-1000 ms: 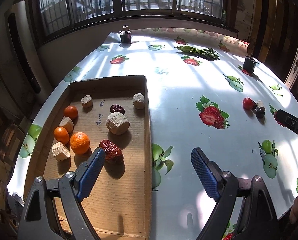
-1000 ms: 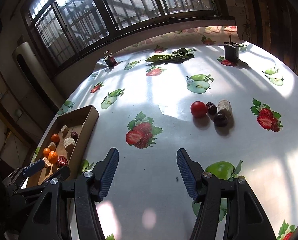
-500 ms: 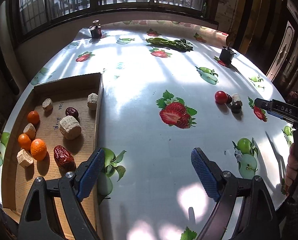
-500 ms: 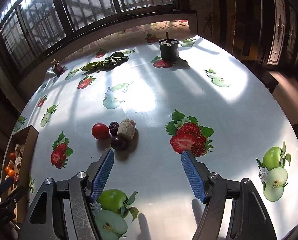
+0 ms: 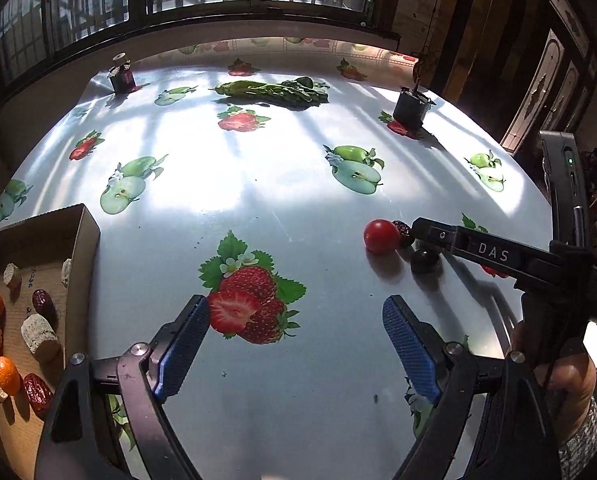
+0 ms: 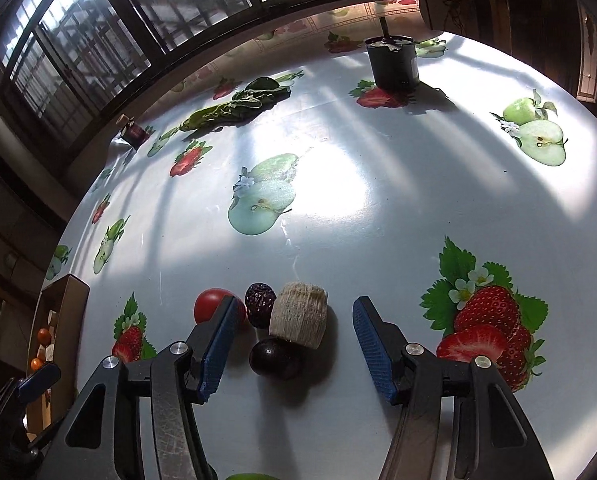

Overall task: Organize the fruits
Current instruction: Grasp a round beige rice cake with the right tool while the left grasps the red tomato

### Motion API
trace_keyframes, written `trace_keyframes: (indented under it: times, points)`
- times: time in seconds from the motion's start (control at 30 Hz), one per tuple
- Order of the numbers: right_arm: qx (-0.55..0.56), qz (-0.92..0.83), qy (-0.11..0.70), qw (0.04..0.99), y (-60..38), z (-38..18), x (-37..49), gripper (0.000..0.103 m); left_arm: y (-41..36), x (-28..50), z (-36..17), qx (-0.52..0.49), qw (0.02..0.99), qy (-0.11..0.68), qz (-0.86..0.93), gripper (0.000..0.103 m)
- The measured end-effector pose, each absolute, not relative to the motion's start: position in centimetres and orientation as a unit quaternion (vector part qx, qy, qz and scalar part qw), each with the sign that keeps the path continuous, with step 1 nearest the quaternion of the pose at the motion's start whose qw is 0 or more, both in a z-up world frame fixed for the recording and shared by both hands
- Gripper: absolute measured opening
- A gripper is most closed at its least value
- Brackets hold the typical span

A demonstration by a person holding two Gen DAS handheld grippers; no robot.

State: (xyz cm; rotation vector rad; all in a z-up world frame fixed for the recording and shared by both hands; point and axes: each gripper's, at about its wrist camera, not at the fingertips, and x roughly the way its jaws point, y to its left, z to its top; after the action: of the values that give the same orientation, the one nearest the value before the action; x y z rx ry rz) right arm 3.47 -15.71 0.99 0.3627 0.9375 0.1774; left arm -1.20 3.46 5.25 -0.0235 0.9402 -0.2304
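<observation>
**Fruits between your right fingers**

The dark plum, the beige chunk and the wrinkled date lie together between the wide-open fingers of your right gripper. The red tomato sits beside them. Your left gripper is wide, holding nothing. The box with oranges stands well apart, at the left.

In the left wrist view, the cardboard box is running off the lower left edge, and the right gripper is covering the ridged beige piece at right of centre. In the right wrist view, a blue finger is hiding part of the red tomato, and the box's contents at the lower left are showing too small to identify.
</observation>
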Motion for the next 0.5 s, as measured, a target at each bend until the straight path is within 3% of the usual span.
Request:
trace_keyframes:
  times: [0.03,0.07,0.13,0.27,0.4,0.5]
  points:
    - [0.177,0.086,0.451,0.871,-16.0,0.8,3.5,0.035,2.8,-0.5,4.9,-0.015,0.884,0.452,-0.118,0.087]
    - [0.181,0.085,0.453,0.869,-16.4,0.7,3.5,0.031,2.3,0.2,4.6,-0.017,0.883,0.452,-0.123,0.087]
    - [0.189,0.078,0.451,0.869,-17.3,0.8,3.4,0.031,1.2,1.6,3.9,-0.023,0.880,0.456,-0.132,0.085]
    - [0.192,0.047,0.447,0.872,-19.0,1.0,3.1,0.031,-0.4,3.7,2.7,-0.033,0.872,0.461,-0.162,0.070]
    - [0.204,0.038,0.449,0.869,-20.2,1.0,3.2,0.031,-1.5,4.8,2.1,-0.037,0.871,0.452,-0.189,0.067]
    - [0.200,0.038,0.452,0.869,-20.0,1.0,3.3,0.031,-2.2,5.2,1.7,-0.043,0.863,0.455,-0.214,0.054]
